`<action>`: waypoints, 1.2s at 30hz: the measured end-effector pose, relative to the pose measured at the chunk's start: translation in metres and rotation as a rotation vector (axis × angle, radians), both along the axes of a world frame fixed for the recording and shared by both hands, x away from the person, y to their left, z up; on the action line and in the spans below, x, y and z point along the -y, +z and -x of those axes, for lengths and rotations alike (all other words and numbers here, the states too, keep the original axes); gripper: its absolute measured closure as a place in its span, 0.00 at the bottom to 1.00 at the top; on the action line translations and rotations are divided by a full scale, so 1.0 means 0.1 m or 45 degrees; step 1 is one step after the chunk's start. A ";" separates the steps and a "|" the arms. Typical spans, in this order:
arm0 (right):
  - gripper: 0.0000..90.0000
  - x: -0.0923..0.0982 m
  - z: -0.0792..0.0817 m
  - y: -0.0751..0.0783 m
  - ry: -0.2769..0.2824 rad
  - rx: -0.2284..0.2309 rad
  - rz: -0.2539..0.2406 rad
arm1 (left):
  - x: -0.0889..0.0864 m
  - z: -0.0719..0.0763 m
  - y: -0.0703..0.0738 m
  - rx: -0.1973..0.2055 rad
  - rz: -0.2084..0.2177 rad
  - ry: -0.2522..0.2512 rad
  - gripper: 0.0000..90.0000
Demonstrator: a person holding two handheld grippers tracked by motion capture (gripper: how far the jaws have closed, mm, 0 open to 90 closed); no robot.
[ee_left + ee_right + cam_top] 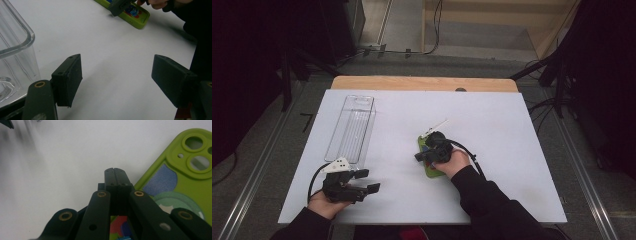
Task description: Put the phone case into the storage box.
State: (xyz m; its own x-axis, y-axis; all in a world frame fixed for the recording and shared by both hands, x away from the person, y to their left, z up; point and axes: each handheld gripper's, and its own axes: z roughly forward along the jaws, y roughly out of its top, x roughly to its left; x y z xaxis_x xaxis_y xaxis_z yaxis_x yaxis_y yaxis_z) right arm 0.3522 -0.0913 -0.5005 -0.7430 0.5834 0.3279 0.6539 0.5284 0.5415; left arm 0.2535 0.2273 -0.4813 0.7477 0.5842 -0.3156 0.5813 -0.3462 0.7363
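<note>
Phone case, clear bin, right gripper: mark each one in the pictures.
Phone case (175, 182): right gripper view, on the green back below the camera cutouts.
Clear bin (350, 127): high view, on its ribbed floor.
Right gripper (115, 171): right gripper view, where the shut fingertips meet.

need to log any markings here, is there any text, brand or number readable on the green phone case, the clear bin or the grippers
None can be read.
Green phone case: coloured picture shapes, no letters legible.
Clear bin: no label visible.
Left gripper and right gripper: plain black, no markings.
</note>
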 end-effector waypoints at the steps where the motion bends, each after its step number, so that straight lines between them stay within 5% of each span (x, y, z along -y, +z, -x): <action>1: 0.98 0.00 0.01 0.00 0.003 0.005 0.002 | 0.00 0.00 0.00 0.000 0.000 -0.001 0.28; 36: 0.97 0.56 0.10 -0.02 -0.123 -0.041 -0.001 | 0.00 0.00 0.00 -0.001 -0.001 -0.004 0.28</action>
